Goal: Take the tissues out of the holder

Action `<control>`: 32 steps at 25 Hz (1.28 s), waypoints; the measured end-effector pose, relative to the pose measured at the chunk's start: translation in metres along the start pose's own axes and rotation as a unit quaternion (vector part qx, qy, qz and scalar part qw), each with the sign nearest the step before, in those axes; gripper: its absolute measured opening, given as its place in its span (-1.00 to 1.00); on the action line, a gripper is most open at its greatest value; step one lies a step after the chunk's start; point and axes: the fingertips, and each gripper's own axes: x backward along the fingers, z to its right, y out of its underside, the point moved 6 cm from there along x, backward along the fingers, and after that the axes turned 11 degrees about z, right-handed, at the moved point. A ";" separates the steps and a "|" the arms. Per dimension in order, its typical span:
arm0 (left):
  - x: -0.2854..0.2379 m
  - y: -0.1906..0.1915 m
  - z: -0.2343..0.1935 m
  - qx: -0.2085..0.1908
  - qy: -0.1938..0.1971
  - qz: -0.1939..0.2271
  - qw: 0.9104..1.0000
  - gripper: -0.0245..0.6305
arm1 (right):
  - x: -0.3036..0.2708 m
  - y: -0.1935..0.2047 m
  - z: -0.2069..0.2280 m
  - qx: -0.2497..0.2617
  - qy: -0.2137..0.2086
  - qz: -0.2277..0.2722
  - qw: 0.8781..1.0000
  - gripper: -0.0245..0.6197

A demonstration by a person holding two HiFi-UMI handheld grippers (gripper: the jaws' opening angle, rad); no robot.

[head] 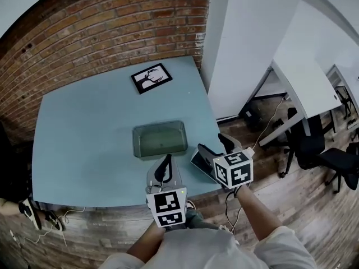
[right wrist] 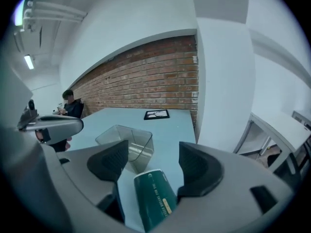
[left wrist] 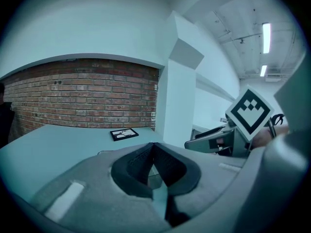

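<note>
The clear plastic holder [head: 160,139] [right wrist: 125,147] stands near the front of the light blue table [head: 90,133] and looks empty. A dark green tissue pack [right wrist: 154,198] [head: 200,162] lies on the table just right of the holder, by the front edge. My right gripper [head: 217,146] [right wrist: 153,161] hovers over the pack with its jaws wide open; the pack lies between and below them, and the pads do not press on it. My left gripper [head: 166,160] [left wrist: 153,149] is shut on nothing, just in front of the holder.
A black picture frame [head: 151,78] [left wrist: 123,134] [right wrist: 156,114] lies at the table's far side by the brick wall. A white pillar [head: 247,43] rises to the right. White desks and black chairs [head: 325,156] stand beyond. A person [right wrist: 70,106] sits at the far left.
</note>
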 end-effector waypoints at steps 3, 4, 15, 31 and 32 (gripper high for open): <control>0.004 -0.003 -0.001 0.003 -0.007 0.007 1.000 -0.90 | 0.007 -0.004 -0.003 -0.036 0.019 0.022 0.999 0.00; 0.005 -0.004 -0.001 0.003 -0.009 0.009 1.000 -0.90 | 0.010 -0.006 -0.005 -0.048 0.021 0.030 0.998 0.00; 0.017 -0.013 -0.011 0.002 -0.029 0.024 0.999 -0.90 | 0.035 -0.034 -0.044 -0.051 0.018 0.095 0.994 -0.48; 0.022 -0.012 -0.017 0.007 -0.043 0.018 0.999 -0.90 | 0.030 -0.017 -0.081 -0.044 -0.010 0.075 0.996 -0.91; 0.022 -0.012 -0.018 0.007 -0.044 0.018 0.999 -0.90 | 0.030 -0.017 -0.081 -0.044 -0.010 0.074 0.996 -0.91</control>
